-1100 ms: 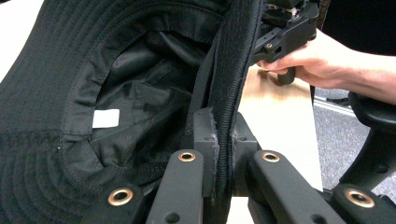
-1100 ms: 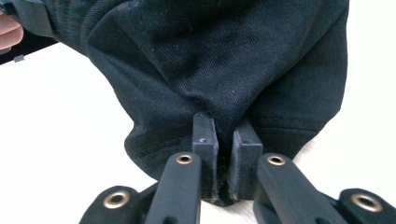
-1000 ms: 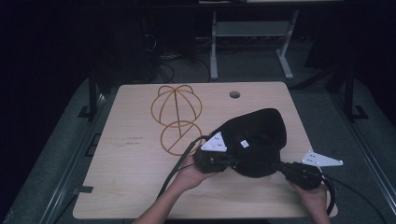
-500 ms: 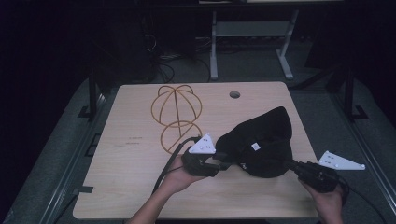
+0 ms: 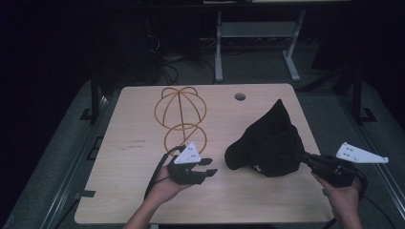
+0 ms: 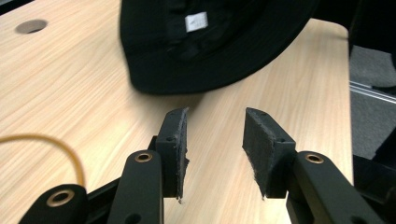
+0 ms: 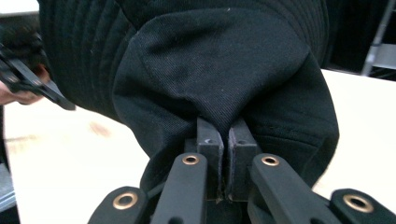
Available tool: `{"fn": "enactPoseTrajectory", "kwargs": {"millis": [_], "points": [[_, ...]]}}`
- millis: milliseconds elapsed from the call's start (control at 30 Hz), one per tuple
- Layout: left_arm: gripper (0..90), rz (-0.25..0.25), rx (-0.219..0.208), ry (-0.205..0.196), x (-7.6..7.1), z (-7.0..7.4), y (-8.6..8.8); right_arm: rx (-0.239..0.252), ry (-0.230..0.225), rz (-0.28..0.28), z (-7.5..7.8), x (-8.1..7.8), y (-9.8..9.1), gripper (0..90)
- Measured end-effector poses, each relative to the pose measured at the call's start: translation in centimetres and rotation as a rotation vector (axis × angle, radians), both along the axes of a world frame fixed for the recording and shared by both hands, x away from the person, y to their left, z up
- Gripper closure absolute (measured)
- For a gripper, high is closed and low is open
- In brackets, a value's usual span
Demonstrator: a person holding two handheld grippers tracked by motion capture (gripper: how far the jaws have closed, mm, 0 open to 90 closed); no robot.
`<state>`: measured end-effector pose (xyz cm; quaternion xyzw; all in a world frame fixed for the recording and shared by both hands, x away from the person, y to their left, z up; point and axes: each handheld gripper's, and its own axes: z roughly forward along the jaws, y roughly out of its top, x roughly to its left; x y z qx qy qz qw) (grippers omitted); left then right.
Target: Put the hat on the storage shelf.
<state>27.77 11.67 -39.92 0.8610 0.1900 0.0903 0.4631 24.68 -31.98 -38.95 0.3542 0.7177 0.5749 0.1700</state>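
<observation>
A black fabric hat (image 5: 270, 143) sits crumpled on the right half of the wooden table (image 5: 133, 143), one corner poking up. My right gripper (image 5: 305, 159) is shut on the hat's near right edge; in the right gripper view the cloth (image 7: 224, 79) is pinched between the two pads. My left gripper (image 5: 209, 167) is open just left of the hat, with nothing between its pads (image 6: 175, 140). The hat's brim and white label (image 6: 196, 21) lie just beyond them. A gold wire hat stand (image 5: 180, 112) stands at the table's middle back.
A round cable hole (image 5: 240, 97) is in the table near its far edge. A grey metal frame (image 5: 258, 33) stands on the dark floor behind the table. A cable (image 5: 157, 171) trails from the left gripper.
My left gripper has let go of the hat and pulled back left, now open. The right gripper has drawn the hat to the right, and the hat has folded up into a peak.
</observation>
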Motion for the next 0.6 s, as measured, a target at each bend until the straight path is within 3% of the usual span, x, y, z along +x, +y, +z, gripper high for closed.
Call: {"fn": "enactPoseTrajectory", "kwargs": {"millis": [400, 600], "points": [[57.4, 0.049, 0.041, 0.001, -0.4, -2.2, 2.9, 0.005, 0.022, 0.009, 4.4, 2.0, 1.2, 86.5], [54.1, 0.051, 0.023, -0.012, -0.4, -2.6, 3.3, 0.013, 0.038, 0.021, 6.1, 3.3, 2.0, 86.5]]}}
